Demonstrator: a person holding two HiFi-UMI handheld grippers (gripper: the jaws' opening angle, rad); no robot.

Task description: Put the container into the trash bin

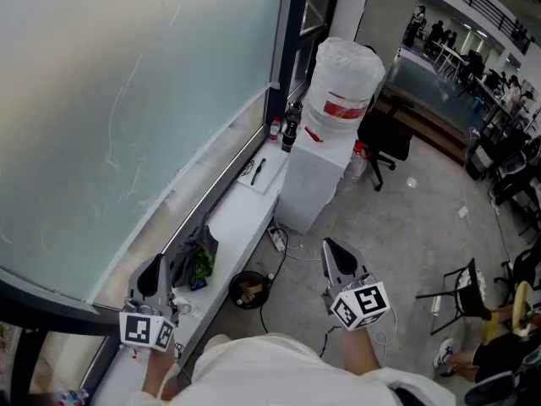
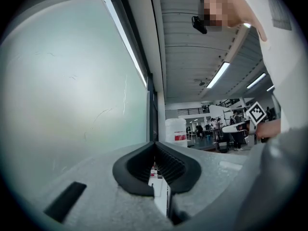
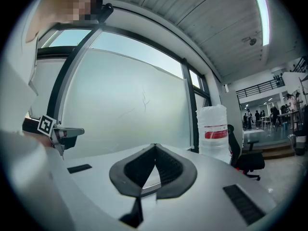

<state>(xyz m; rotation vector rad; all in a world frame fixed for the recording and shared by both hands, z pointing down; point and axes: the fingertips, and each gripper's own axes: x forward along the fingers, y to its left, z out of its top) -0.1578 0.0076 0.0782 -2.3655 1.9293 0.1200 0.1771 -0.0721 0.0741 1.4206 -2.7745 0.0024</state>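
Nearest, the left gripper [image 1: 155,269] hangs over the white ledge [image 1: 241,214], jaws clenched together on nothing. The right gripper [image 1: 332,250], over the floor, is likewise closed and empty. Just beyond and between them, the black trash bin [image 1: 233,288] stands against the ledge, holding pale scraps; whether one is the container, I cannot tell.

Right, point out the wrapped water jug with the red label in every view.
Head view: wrapped water jug, top centre, on a white cabinet.
Left gripper view: wrapped water jug, small, just right of centre.
Right gripper view: wrapped water jug, right of centre.
Shared landmark: the frosted window, left of the jug in all three.
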